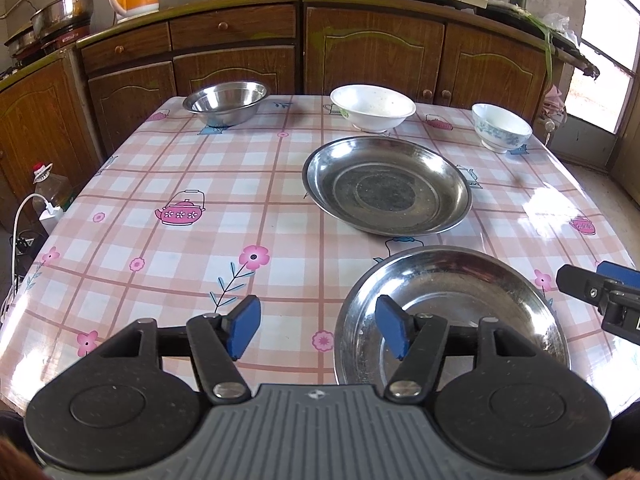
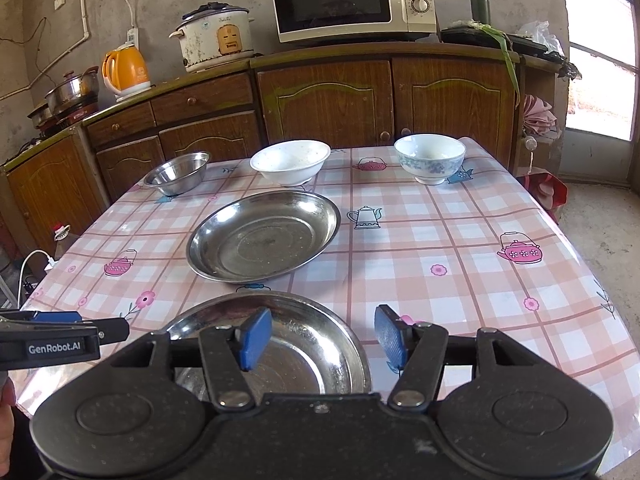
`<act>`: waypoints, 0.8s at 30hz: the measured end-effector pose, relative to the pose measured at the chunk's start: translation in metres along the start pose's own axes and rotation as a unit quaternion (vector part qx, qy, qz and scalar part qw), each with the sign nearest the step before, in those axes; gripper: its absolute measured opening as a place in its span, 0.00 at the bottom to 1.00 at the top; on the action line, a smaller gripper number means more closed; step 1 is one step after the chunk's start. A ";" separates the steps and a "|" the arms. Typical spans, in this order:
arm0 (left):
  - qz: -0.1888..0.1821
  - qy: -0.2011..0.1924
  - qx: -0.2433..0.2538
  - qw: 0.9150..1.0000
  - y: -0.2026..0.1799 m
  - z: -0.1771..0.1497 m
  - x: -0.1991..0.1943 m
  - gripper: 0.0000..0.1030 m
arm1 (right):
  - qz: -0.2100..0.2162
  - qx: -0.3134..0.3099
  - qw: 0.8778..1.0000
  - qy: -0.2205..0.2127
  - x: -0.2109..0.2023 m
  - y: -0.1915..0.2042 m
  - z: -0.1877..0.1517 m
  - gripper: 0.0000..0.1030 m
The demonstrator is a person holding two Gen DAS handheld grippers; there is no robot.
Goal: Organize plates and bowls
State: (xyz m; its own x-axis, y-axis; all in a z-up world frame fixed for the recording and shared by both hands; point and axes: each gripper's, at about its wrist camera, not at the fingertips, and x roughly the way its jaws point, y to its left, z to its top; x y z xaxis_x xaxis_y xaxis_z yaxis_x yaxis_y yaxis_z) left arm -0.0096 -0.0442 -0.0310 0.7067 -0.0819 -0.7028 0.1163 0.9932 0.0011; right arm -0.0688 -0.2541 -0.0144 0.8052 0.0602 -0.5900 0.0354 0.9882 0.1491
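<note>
On the checked tablecloth the near steel plate (image 1: pixel 460 304) (image 2: pixel 296 340) lies at the front edge. My left gripper (image 1: pixel 318 328) is open astride its left rim, one blue pad over the plate and one over the cloth. My right gripper (image 2: pixel 320 336) is open astride its right rim, touching nothing. Each gripper also shows at the edge of the other's view: the right gripper (image 1: pixel 580 280) and the left gripper (image 2: pixel 80 326). Behind lies a larger steel plate (image 1: pixel 386 186) (image 2: pixel 264 236). Along the far edge stand a steel bowl (image 1: pixel 225 102) (image 2: pixel 178 172), a white bowl (image 1: pixel 372 106) (image 2: pixel 290 160) and a blue-patterned bowl (image 1: pixel 500 126) (image 2: pixel 430 156).
The table (image 1: pixel 160 168) stands before wooden cabinets (image 2: pixel 328 100) bearing a microwave (image 2: pixel 348 0), a rice cooker (image 2: pixel 216 36), an orange kettle (image 2: pixel 126 68) and a pot (image 2: pixel 74 88). An oil bottle (image 1: pixel 52 188) and a charger cable (image 1: pixel 24 216) sit off the table's left side.
</note>
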 end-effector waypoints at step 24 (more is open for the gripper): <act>0.012 0.006 -0.008 1.000 0.012 0.018 0.013 0.70 | 0.016 -0.001 1.000 0.010 0.022 0.007 0.016 0.74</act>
State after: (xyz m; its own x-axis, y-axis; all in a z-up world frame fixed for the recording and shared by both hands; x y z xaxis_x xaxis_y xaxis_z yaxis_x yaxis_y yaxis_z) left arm 0.0138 -0.0345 -0.0276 0.7008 -0.0574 -0.7110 0.0878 0.9961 0.0061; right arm -0.0413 -0.2484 -0.0136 0.7933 0.0956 -0.6012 0.0076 0.9860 0.1667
